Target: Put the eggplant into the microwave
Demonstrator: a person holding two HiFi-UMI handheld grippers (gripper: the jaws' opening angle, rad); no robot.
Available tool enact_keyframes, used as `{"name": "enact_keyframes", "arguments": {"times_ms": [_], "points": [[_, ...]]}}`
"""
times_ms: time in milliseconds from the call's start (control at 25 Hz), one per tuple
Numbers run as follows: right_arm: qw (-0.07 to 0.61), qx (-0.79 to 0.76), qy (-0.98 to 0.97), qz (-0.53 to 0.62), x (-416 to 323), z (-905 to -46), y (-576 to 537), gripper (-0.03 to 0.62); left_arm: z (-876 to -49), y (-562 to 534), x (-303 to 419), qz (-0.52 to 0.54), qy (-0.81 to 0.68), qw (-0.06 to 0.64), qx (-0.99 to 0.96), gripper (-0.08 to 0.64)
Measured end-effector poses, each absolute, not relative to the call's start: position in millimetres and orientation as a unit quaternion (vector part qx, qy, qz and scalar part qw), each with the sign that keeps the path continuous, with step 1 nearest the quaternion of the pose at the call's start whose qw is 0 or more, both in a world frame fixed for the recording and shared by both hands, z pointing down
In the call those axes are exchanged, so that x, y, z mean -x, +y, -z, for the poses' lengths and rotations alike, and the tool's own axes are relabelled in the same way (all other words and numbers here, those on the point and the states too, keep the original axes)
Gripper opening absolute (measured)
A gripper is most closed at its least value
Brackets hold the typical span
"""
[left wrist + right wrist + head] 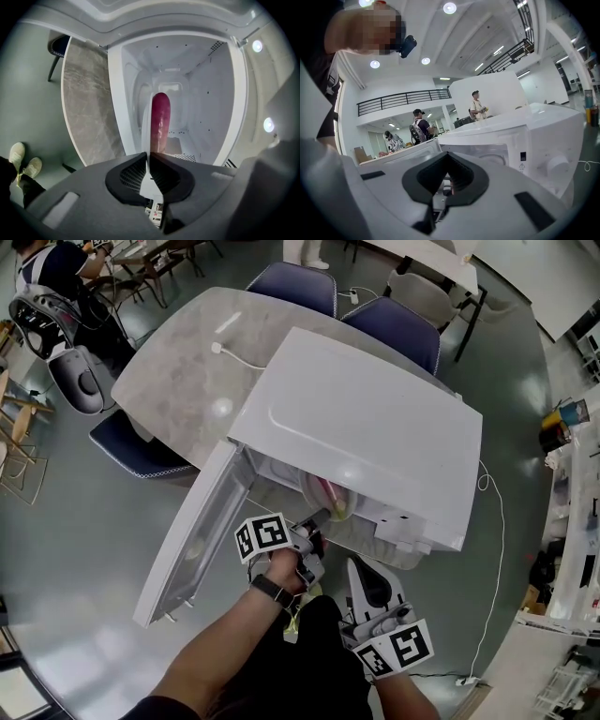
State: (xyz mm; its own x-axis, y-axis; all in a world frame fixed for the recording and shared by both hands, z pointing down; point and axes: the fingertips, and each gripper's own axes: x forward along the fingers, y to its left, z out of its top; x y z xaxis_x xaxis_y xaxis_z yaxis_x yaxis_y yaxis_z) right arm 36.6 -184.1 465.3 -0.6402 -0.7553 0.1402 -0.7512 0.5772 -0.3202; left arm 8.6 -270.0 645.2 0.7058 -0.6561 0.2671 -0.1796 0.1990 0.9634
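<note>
The white microwave (pixel 366 427) stands on the grey table (pixel 178 371) with its door (pixel 202 531) swung open to the left. My left gripper (pixel 317 521) is shut on the stem end of a purple eggplant (pixel 160 122), which points from the jaws into the white cavity (pixel 211 103). In the head view the eggplant (pixel 328 496) shows just inside the microwave's mouth. My right gripper (pixel 358 566) hangs lower, in front of the microwave and right of the left one. In the right gripper view its jaws (pixel 447 154) meet with nothing between them, facing the microwave's front (pixel 543 136).
Blue chairs (pixel 394 324) stand behind the table and another (pixel 131 446) at its left. A white cable (pixel 244 357) lies on the tabletop. My shoes (pixel 21 161) show on the floor. Several people (pixel 477 105) stand far off in the room.
</note>
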Motion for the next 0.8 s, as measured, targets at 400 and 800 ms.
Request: {"name": "enact_keyframes", "arguments": {"times_ms": [400, 800], "points": [[0.004, 0.431, 0.884, 0.183, -46.7, -475.2, -186.9, 0.002, -653.0, -290.9, -6.9, 0.173, -0.351, 0.690, -0.609, 0.021], [0.004, 0.420, 0.888, 0.190, -42.2, -476.7, -187.9, 0.002, -652.9, -306.2, -1.0, 0.144, -0.370, 0.676, -0.620, 0.023]]}}
